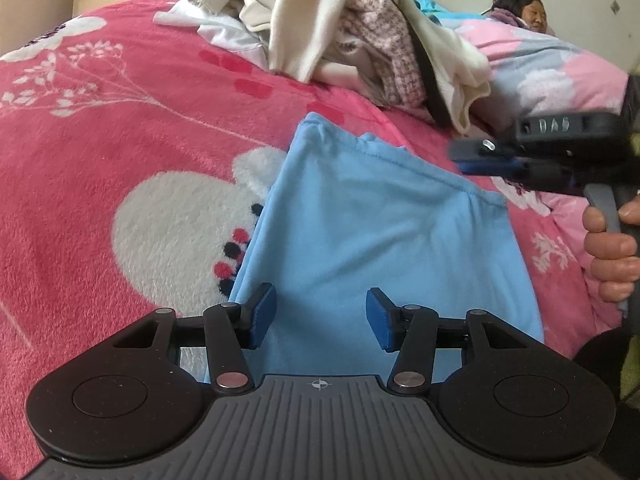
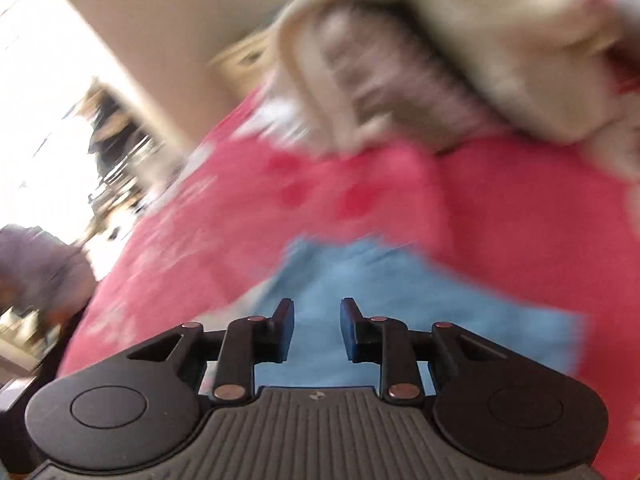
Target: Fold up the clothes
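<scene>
One clothes heap on pink blanket

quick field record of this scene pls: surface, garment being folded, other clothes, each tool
surface: pink floral blanket
garment: light blue cloth lying flat on the blanket
other clothes: unfolded pile beyond the blue cloth
left tool: open, over the cloth's near part, nothing gripped
right tool: open, above the blue cloth, nothing between its pads; view blurred
</scene>
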Tool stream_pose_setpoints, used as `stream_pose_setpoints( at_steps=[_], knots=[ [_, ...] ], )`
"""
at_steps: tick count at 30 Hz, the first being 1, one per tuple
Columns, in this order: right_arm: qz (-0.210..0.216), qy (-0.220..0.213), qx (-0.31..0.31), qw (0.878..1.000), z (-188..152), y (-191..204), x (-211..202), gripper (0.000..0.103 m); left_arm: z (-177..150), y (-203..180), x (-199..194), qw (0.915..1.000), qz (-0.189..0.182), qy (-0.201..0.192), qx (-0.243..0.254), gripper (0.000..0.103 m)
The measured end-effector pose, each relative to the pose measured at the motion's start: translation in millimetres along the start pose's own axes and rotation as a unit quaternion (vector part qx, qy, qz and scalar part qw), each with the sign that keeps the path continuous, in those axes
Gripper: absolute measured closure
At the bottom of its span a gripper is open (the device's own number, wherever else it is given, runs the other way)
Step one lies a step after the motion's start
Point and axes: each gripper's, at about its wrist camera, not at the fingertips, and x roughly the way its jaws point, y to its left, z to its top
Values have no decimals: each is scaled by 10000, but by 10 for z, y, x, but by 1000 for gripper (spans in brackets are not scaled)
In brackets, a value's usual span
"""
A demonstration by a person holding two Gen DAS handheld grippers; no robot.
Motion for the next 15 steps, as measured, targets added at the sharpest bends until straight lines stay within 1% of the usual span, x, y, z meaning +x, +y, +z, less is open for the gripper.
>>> stream_pose_setpoints(
  at_steps=[1, 2, 3, 4, 5, 6, 7, 9, 11, 13, 14, 15],
  knots=[
    [181, 234, 28, 9996, 27, 24, 184, 75, 5, 8, -4, 10000, -3, 2, -74, 53],
    [183, 324, 125, 9992, 67, -44, 338, 75, 11, 16, -7, 9999, -7, 5, -148, 53],
    [61, 349, 314, 9989, 124, -159, 477, 83, 30, 15, 11, 9998, -26, 9, -212, 52],
    [-75, 279, 623, 9976, 196, -309, 528, 96, 49, 14, 28, 9996, -45, 13, -276, 52],
    [-90, 115, 986, 9950, 260, -442, 464, 98, 54, 29, 27, 9994, -73, 21, -323, 53],
    [-103, -49, 1348, 9908, 325, -575, 400, 96, 58, 47, 25, 9993, -104, 28, -372, 52],
    [-172, -261, 1401, 9896, 373, -605, 269, 89, 63, 65, 24, 9990, -135, 34, -420, 53],
    [-190, -387, 1183, 9920, 436, -548, 77, 88, 62, 103, 24, 9986, -206, 47, -488, 52],
    [348, -39, 1041, 9939, 432, -418, 44, 79, 61, 135, 28, 9981, -271, 71, -545, 52],
    [736, 443, 760, 9934, 411, -261, 217, 73, 96, 138, 46, 9980, -317, 112, -542, 52],
    [888, 722, 667, 9912, 418, -229, 367, 73, 103, 143, 48, 9979, -327, 132, -545, 52],
    [945, 906, 658, 9892, 389, -164, 510, 73, 114, 146, 56, 9977, -332, 147, -565, 52]
  ],
)
